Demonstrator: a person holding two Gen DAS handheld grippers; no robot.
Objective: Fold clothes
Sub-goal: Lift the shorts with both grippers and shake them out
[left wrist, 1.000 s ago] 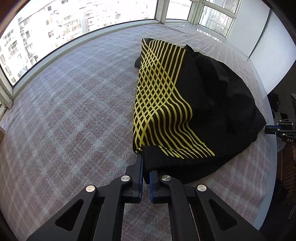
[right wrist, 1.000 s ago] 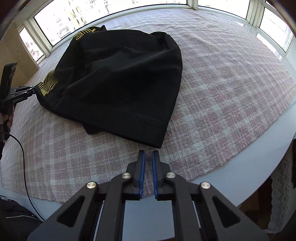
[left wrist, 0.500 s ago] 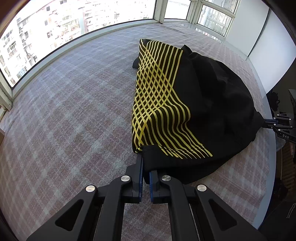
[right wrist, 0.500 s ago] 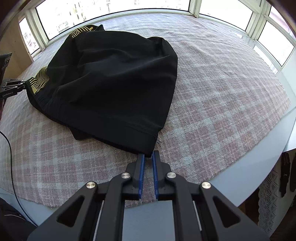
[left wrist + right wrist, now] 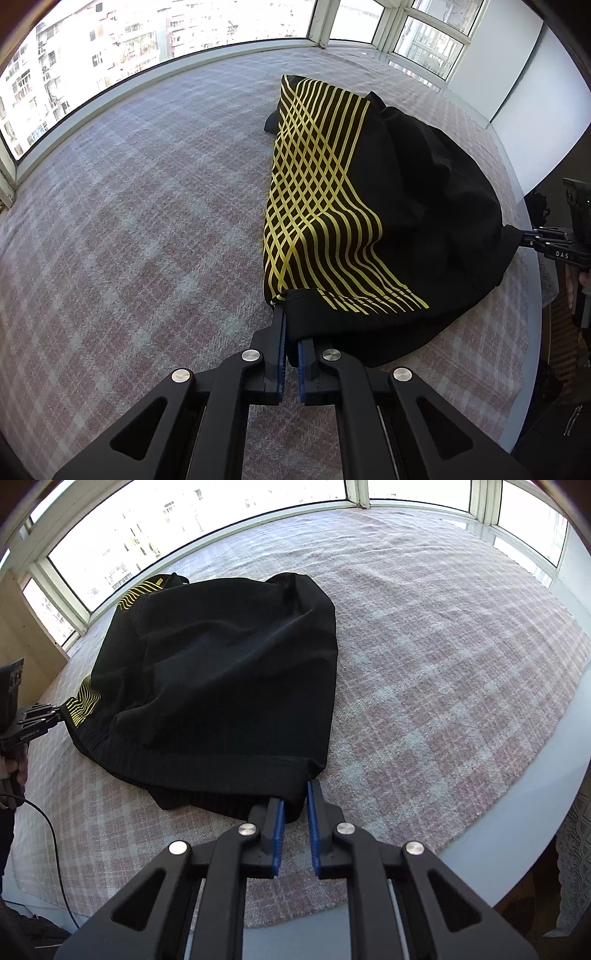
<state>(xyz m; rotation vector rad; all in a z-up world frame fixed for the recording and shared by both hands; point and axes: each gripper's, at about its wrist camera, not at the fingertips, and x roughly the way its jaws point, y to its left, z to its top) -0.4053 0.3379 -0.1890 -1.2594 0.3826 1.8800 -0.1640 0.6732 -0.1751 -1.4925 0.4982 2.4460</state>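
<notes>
Left wrist view: left gripper pinches the near waistband corner of the black shorts, blue pads narrow, fabric wedged between them. Yellow stripe panel runs along the shorts' left edge, up toward the window. Shorts lie bunched on the pink plaid tablecloth, right of center. Right gripper shows at the far right, its tips touching the opposite waistband corner; fabric is pulled to a point there. Wide bare cloth to the left and ahead. To the right, the white table edge is close to the shorts.

Right wrist view: right gripper has its blue pads a little apart with the black waistband corner sitting between them; fabric fills the gap, so it grips the shorts. Left gripper at far left holds the striped corner. Waistband stretches between the two grippers along the near side. Open plaid cloth to the right and behind the shorts. Rounded table edge curves near right, just past the gripper. A black cable hangs at lower left.
</notes>
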